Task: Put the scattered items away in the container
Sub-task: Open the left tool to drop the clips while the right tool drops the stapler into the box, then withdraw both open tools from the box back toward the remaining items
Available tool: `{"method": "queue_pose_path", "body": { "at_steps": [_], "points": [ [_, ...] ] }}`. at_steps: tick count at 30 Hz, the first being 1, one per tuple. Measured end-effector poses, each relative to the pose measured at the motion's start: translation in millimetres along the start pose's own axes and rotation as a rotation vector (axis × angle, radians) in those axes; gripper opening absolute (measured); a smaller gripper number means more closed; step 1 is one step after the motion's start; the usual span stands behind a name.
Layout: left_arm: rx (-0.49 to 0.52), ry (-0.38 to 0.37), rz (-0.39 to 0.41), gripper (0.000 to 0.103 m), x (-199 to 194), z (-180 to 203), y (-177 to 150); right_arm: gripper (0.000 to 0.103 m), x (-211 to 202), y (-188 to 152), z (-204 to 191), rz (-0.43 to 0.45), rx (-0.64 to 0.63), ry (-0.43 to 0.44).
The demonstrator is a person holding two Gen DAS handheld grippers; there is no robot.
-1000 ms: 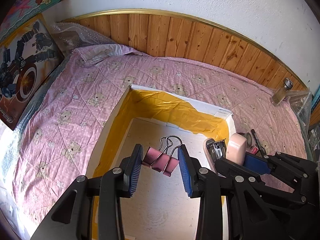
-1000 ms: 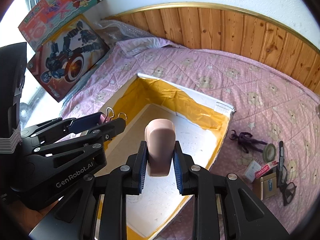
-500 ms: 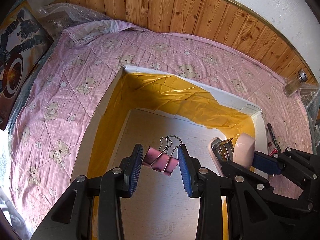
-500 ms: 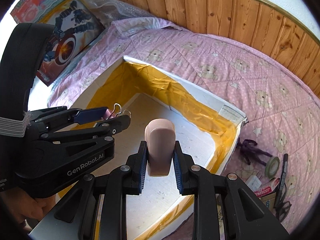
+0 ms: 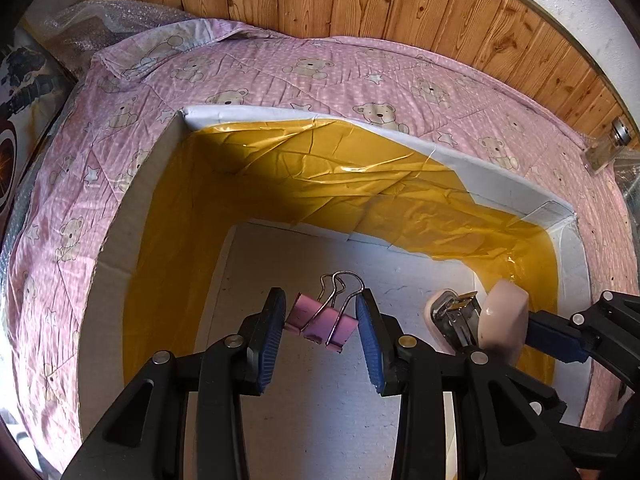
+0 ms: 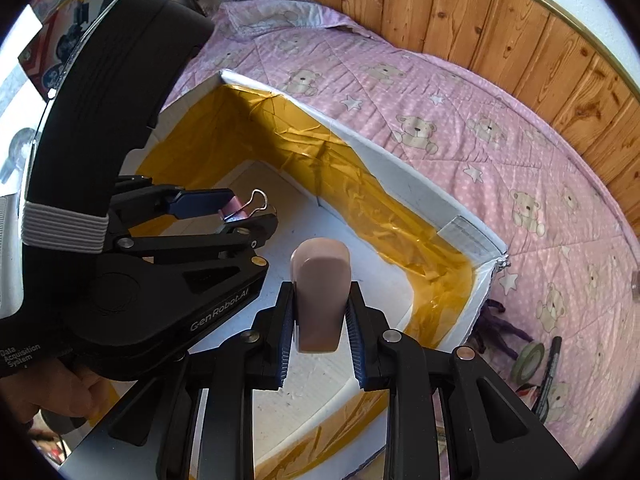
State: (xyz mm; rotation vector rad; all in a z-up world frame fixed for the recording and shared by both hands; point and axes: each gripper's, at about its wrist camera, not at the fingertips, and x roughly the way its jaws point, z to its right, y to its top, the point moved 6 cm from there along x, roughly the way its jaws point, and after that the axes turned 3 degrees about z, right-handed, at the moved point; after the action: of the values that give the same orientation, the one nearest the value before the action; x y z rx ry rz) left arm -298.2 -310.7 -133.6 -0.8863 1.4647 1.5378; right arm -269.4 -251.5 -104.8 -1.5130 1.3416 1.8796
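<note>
A white box [image 5: 132, 216] lined with yellow tape lies open on a pink bear-print quilt. My left gripper [image 5: 322, 324] is shut on a pink binder clip [image 5: 320, 322] and hangs over the box's white floor. From the right wrist view the same clip [image 6: 236, 210] shows in the left gripper [image 6: 224, 216]. My right gripper [image 6: 320, 320] is shut on a pale pink stapler [image 6: 320, 296], held upright above the box [image 6: 400, 168]. That stapler [image 5: 500, 324] sits to the right of the clip, its metal underside showing.
Outside the box's right wall lie a purple figure [image 6: 500, 324], a tape roll [image 6: 528, 358] and a black marker [image 6: 548, 380]. A small glass bottle [image 5: 608, 144] stands by the wooden wall panel. Picture boxes [image 6: 60, 40] lean at the far left. A hand [image 6: 60, 392] holds the left gripper.
Both grippers have moved forward and down, deeper over the box, each still holding its item. The box now fills most of both views.
</note>
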Motion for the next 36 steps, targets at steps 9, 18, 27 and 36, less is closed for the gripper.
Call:
{"method": "queue_pose_path", "body": {
  "at_steps": [9, 18, 27, 36],
  "points": [
    [-0.030, 0.028, -0.015, 0.066, 11.0, -11.0, -0.9, 0.030, 2.1, 1.9, 1.6, 0.024, -0.003, -0.021],
    [-0.038, -0.003, -0.010, 0.066, -2.9, -13.2, -3.1, 0.030, -23.6, 1.0, 12.0, 0.080, 0.083, 0.008],
    [-0.041, -0.017, 0.033, 0.066, -37.8, -12.5, -8.0, 0.030, -46.2, -15.3, 13.7, 0.099, 0.113, 0.002],
    [-0.019, -0.014, 0.065, 0.066, -70.1, -8.0, -24.6, 0.030, -61.0, -35.2, -9.5, 0.102, 0.094, 0.005]
  ]
}}
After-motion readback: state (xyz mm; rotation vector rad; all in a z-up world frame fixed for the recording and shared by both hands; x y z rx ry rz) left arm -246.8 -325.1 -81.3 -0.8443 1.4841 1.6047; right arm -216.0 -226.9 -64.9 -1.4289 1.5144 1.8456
